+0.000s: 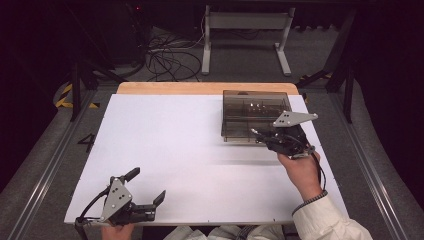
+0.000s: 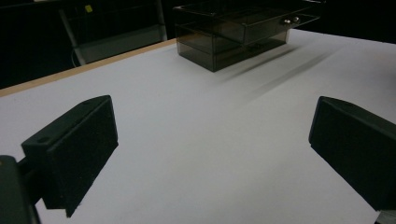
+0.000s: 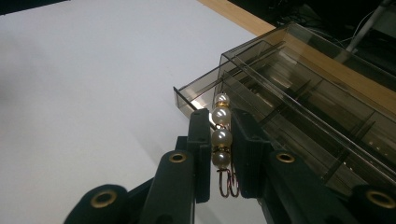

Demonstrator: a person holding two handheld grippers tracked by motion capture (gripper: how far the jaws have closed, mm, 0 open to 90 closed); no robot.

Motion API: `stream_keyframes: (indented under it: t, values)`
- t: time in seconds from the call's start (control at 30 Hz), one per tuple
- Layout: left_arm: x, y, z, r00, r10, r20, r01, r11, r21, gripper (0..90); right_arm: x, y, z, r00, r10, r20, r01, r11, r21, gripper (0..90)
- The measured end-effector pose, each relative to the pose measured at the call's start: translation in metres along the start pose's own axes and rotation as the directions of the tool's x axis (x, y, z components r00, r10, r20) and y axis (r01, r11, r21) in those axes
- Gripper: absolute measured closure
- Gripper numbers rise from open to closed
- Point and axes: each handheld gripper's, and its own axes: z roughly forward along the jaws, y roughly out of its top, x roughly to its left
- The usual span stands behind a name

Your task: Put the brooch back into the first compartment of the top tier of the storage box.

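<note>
A smoked clear plastic organizer box (image 1: pixel 255 115) with drawers stands at the back right of the white table (image 1: pixel 165 145); it also sits far off as the box (image 2: pixel 233 35) in the left gripper view. My right gripper (image 1: pixel 260 135) is at the box's front edge, shut on a string of white pearl beads (image 3: pixel 220 133) with gold spacers and a small wire hook at its lower end. The beads stand just in front of a slightly open lower drawer (image 3: pixel 196 100). My left gripper (image 1: pixel 147 187) rests near the table's front left, open, with nothing between its jaws (image 2: pixel 210 154).
The organizer box (image 3: pixel 322 107) has several divided compartments; small shiny items lie in an upper one (image 2: pixel 289 20). A wooden strip (image 1: pixel 205 88) edges the table's far side. Beyond it are cables and a white stand's legs (image 1: pixel 245 35) on the floor.
</note>
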Motion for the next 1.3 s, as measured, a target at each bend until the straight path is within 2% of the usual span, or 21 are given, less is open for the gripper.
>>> stream_keyframes:
  t: [0.67,1.0,1.3]
  values:
    - [0.0,0.0,0.0,1.0,0.001,0.0,-0.001,1.0,0.0,1.9,-0.002,0.023,0.026,0.999,-0.044,0.011,0.044,0.997,0.062,78.9]
    - [0.0,0.0,-0.001,1.0,0.002,0.001,-0.002,1.0,0.001,1.9,-0.002,0.03,0.037,0.9991,-0.041,0.002,0.041,0.997,0.069,78.9]
    - [0.0,0.0,-0.001,1.0,0.002,0.003,-0.002,1.0,0.001,1.9,-0.008,0.03,0.05,0.9999,-0.016,-0.001,0.016,0.997,0.077,78.9]
